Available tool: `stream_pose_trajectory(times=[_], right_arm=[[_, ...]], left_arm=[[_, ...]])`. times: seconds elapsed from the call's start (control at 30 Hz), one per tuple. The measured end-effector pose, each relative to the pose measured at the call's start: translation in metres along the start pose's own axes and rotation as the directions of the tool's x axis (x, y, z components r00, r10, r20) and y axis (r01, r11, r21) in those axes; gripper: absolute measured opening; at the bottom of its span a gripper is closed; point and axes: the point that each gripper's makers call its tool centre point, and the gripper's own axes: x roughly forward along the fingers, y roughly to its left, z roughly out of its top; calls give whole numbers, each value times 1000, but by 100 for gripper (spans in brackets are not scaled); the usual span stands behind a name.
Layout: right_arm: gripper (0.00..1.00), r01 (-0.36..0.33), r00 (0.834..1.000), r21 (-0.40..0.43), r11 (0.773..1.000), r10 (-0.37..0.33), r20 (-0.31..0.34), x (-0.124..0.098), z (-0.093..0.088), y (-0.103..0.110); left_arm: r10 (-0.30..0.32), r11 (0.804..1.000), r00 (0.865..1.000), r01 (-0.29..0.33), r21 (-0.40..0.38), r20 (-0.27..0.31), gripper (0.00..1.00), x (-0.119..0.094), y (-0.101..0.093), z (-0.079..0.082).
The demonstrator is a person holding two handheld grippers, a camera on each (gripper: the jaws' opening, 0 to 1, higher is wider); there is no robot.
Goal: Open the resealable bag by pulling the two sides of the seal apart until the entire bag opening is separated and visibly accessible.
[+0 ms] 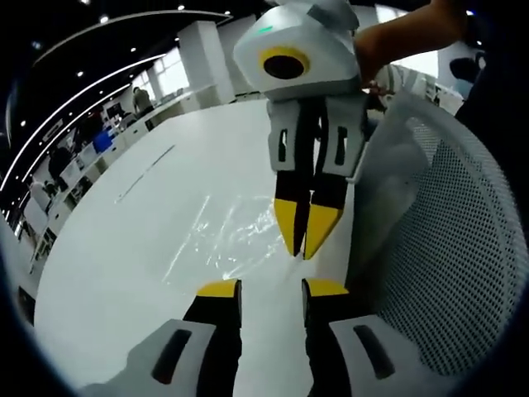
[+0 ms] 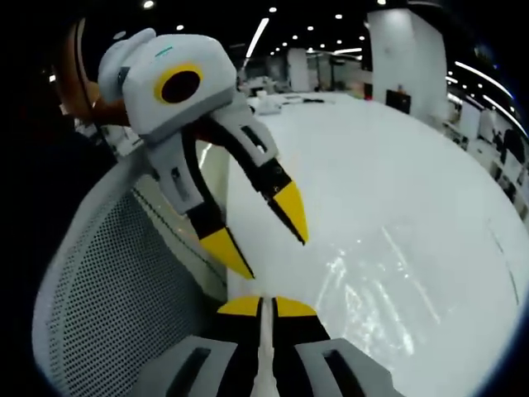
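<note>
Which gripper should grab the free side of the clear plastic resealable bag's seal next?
Left. The left gripper has open, empty jaws aimed at the clear plastic resealable bag on the white table. The right gripper is shut, apparently pinching the bag's edge, so it should hold.

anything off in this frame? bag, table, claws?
Nothing spilled or damaged. The clear resealable bag lies flat and crinkled on the white table. Right claw is nearly shut at the bag's edge; left claw hangs open above it. A mesh chair back crowds the table edge.
</note>
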Motion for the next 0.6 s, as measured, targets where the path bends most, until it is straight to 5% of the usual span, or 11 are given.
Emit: stream_pose_trajectory(times=[0.6], right_arm=[[0, -13, 1000, -42, 999, 12, -23, -2, -1, 7]], left_arm=[[-69, 994, 998, 70, 85, -12, 0, 6, -17, 0]])
